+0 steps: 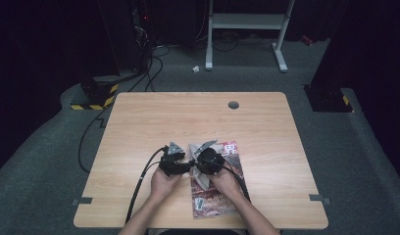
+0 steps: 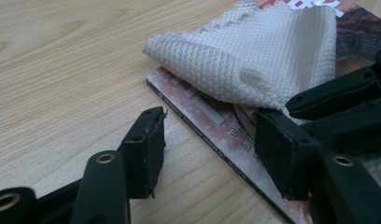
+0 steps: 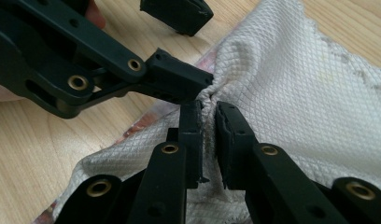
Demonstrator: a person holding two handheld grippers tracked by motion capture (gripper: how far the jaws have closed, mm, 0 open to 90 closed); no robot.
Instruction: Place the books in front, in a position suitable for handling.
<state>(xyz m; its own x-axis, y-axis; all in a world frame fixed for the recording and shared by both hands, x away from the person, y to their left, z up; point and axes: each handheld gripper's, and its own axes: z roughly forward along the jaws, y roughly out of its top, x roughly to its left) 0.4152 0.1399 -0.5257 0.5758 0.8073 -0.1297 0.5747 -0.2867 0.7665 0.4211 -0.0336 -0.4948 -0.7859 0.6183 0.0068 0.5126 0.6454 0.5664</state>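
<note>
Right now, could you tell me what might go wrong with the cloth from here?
The right gripper pinches only a small bunched fold of the cloth, so it could slip free. The left gripper is open beside it, holding nothing. The cloth lies on the magazine, which a pull might drag along the table.

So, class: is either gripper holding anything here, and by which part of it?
The right gripper pinches the white cloth by a bunched fold, above the magazine. The left gripper stands open, holding nothing.
</note>
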